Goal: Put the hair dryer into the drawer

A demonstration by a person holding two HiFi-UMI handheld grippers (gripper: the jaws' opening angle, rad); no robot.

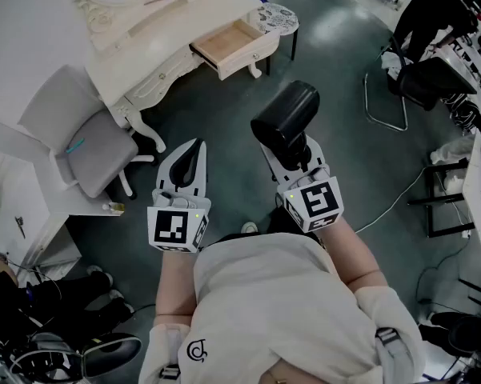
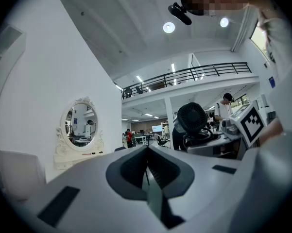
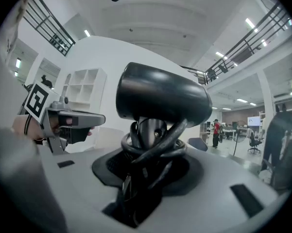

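Note:
My right gripper is shut on the black hair dryer, held level in the air above the dark floor. In the right gripper view the hair dryer stands upright, its handle and coiled cord clamped between the jaws of the right gripper. The left gripper hangs beside it to the left, shut with nothing in it; its own view shows the left gripper with jaws together. The wooden drawer stands pulled out of the white dressing table, some way ahead of both grippers.
A grey chair stands left of the table, a patterned round stool beside the drawer. At the right are a black office chair, a person bent over a desk, and floor cables. An oval mirror tops the table.

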